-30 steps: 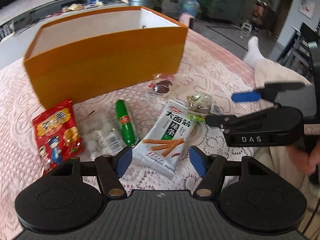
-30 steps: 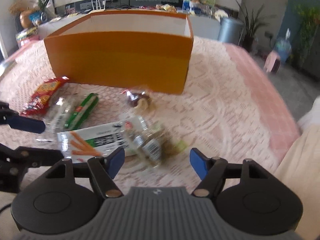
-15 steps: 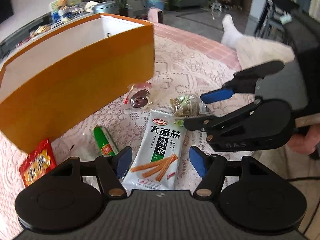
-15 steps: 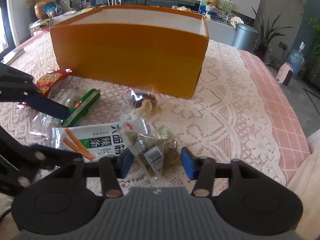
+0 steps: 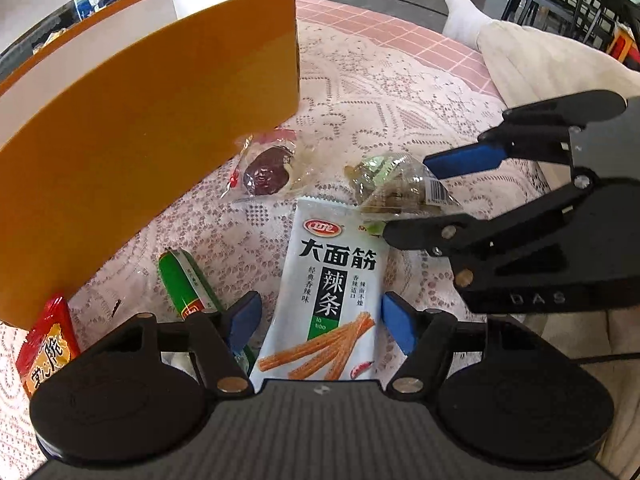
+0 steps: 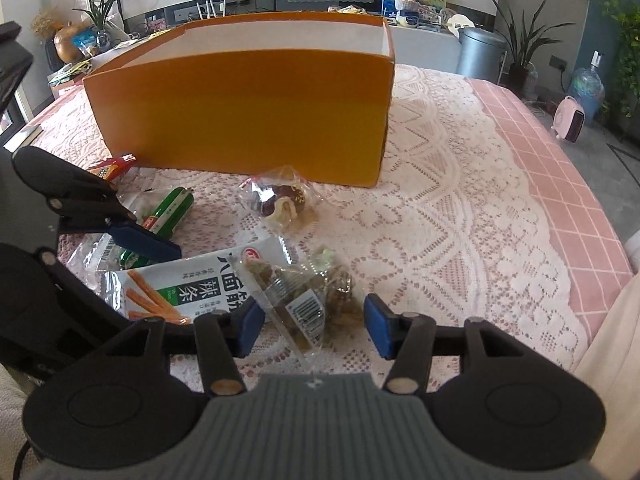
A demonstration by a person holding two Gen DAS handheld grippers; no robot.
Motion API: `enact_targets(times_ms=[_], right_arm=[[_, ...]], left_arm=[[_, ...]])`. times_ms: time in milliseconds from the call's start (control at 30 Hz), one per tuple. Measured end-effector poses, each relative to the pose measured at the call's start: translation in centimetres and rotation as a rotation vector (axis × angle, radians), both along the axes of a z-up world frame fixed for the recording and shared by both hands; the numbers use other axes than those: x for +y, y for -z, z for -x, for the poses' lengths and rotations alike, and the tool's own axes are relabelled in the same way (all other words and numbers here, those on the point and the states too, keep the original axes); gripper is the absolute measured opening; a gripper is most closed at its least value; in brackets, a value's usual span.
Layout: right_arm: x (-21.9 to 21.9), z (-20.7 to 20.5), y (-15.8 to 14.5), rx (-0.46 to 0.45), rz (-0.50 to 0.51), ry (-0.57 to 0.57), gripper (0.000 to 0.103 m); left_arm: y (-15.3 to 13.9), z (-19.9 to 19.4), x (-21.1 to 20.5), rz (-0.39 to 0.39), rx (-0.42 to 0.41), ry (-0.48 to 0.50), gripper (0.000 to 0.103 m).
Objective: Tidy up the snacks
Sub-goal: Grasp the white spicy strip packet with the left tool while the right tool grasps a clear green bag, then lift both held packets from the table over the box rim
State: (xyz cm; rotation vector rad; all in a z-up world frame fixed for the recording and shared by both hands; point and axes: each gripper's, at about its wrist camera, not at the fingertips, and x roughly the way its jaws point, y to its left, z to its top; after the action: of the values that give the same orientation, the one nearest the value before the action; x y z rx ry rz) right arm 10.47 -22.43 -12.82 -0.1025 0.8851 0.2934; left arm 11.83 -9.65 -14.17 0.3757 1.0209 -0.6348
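Note:
An orange box [image 5: 132,120] [image 6: 248,116] stands open on the lace cloth. Snacks lie in front of it: a white spicy-strip packet [image 5: 332,292] [image 6: 176,284], a clear bag of greenish-brown snacks [image 5: 396,188] [image 6: 308,296], a clear-wrapped dark date sweet [image 5: 268,168] [image 6: 280,200], a green stick [image 5: 188,284] [image 6: 168,212] and a red packet [image 5: 44,348] [image 6: 112,168]. My left gripper [image 5: 320,320] is open, its fingers on either side of the white packet. My right gripper [image 6: 310,322] is open with the clear bag between its fingers; it also shows in the left wrist view [image 5: 440,196].
A pink checked cloth [image 6: 560,168] lies under the lace and reaches the table's right edge. A person's leg in cream trousers [image 5: 540,60] is at the right. A grey bin [image 6: 480,52] and plants stand behind the table.
My left gripper has moved forward over the white packet. My right gripper has moved in around the clear bag and narrowed a little.

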Motion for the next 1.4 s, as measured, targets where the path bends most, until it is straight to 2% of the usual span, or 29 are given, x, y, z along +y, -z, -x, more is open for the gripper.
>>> enact_targets(times_ms=[133,200,267,367,567,667,833,1133,1300,1367,1400], right_arm=[[0.0,-0.1,0.1,0.003,-0.001,0.003,0.053],[-0.1,-0.1,0.1,0.003,-0.002,0.008,0.053],[-0.1,-0.2,0.2,0.005,-0.008,0.014,0.053],[-0.3,-0.1,0.1,0.003,-0.016,0.020,0.052],[-0.9,0.7,-0.9,-0.052,-0.059,0.049,0.044],[-1.6,0.9,-1.6,-0.080,-0.092,0.085,0.040],[-2.1,1.3,-2.2,-0.098,-0.092,0.126,0.036],[-1.4,2.1,-2.8,-0.087,-0.105,0.099,0.031],[-0.8,2.5,-4.3,-0.114,-0.105,0.085,0.027],[-0.7,2.5,-5.1,-0.130,-0.113,0.078,0.016],[-0.6,2.3,-5.6,-0.132,-0.127,0.074,0.015]], left_arm=[[0.0,0.0,-0.3,-0.011,0.006,-0.008,0.079],[-0.1,0.0,-0.4,-0.011,0.012,-0.012,0.074],[-0.2,0.1,-0.6,-0.005,0.012,-0.012,0.062],[-0.2,0.4,-0.8,-0.005,0.008,-0.042,0.060],[-0.7,0.9,-0.1,0.039,0.017,-0.146,0.058],[-1.3,1.5,0.5,0.063,-0.004,-0.178,0.058],[-2.7,2.4,1.6,0.109,-0.028,-0.238,0.058],[-6.1,3.7,4.7,0.196,-0.093,-0.349,0.058],[-8.5,3.7,6.8,0.252,-0.136,-0.413,0.058],[-9.5,3.4,7.4,0.278,-0.150,-0.424,0.058],[-9.9,3.2,7.6,0.290,-0.156,-0.429,0.058]])
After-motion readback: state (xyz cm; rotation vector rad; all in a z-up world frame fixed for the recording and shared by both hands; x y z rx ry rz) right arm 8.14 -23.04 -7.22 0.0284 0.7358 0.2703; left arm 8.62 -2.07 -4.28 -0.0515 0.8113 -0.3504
